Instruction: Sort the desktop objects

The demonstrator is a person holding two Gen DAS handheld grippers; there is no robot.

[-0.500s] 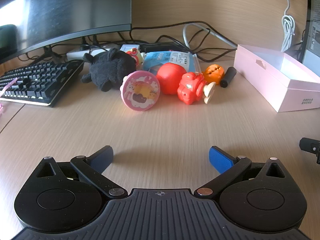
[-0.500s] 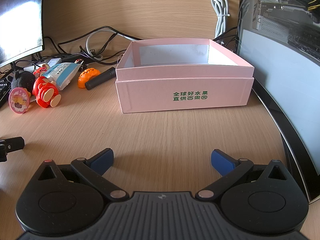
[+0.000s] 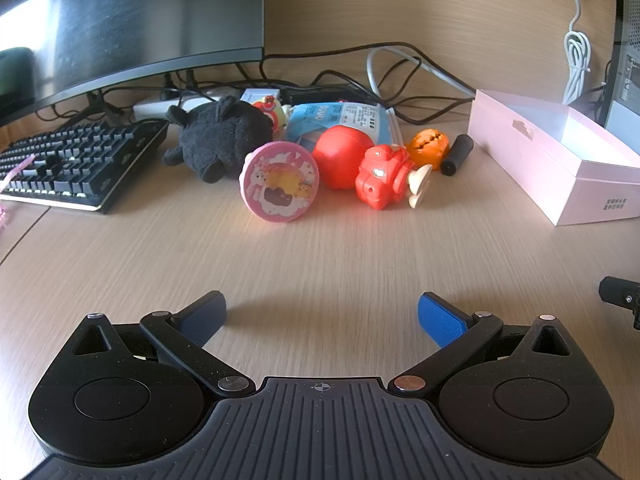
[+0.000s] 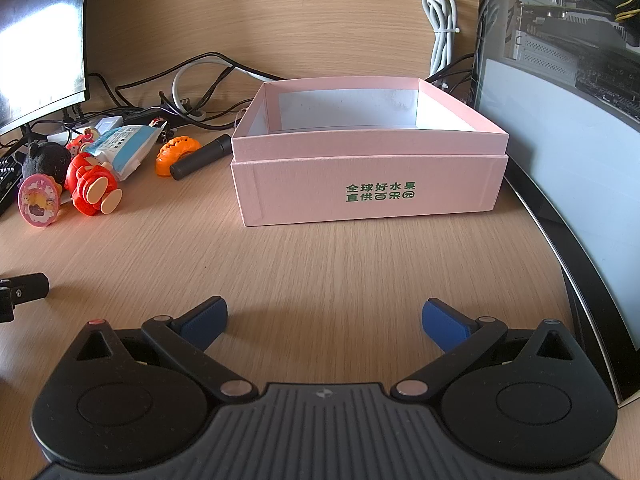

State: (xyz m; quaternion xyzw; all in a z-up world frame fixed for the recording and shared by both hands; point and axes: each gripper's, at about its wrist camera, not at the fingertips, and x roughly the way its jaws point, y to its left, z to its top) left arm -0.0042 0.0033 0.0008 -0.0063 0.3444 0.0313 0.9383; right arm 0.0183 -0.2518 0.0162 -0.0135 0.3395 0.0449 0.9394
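Pink box (image 4: 368, 196): smooth rectangular card, open-topped.

Ahead of your left gripper (image 3: 322, 316), whose jaws stand wide apart, a cluster of toys (image 3: 320, 160) lies on the desk (image 3: 320, 256), with a keyboard (image 3: 76, 164) to its left and an open box (image 4: 368, 176) to its right, straight ahead of your right gripper (image 4: 325, 318).

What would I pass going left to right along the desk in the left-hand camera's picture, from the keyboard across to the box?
Keyboard → black plush toy → pink round toy → red ball → red figure toy → orange toy → black cylinder → pink box.
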